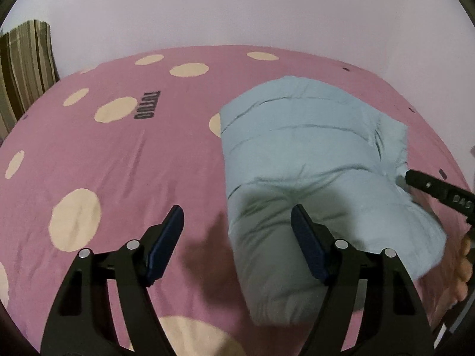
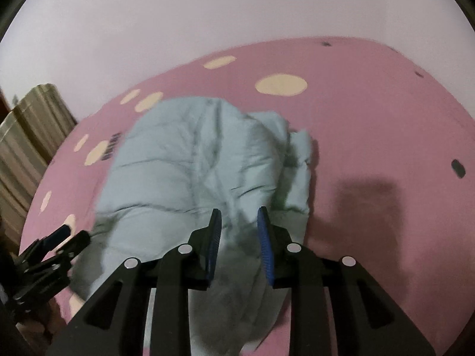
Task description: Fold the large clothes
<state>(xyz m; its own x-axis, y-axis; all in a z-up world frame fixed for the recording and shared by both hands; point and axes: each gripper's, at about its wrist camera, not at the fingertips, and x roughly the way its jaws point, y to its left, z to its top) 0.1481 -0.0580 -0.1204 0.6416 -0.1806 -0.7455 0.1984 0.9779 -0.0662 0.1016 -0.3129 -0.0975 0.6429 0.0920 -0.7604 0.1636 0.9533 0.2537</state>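
Jacket [image 1: 311, 154], pale blue quilted, part-folded on pink spotted bed [image 1: 148, 154], long axis running away from both grippers; right gripper [image 2: 239, 216] directly over its near end, fingers narrowly parted, empty; left gripper [image 1: 237, 219] at its left edge, fingers wide.

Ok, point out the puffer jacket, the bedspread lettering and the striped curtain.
puffer jacket [image 1: 299, 154]: left wrist view, quilted middle panel.
bedspread lettering [image 1: 147, 105]: left wrist view, dark printed word.
striped curtain [image 1: 25, 68]: left wrist view, middle folds.
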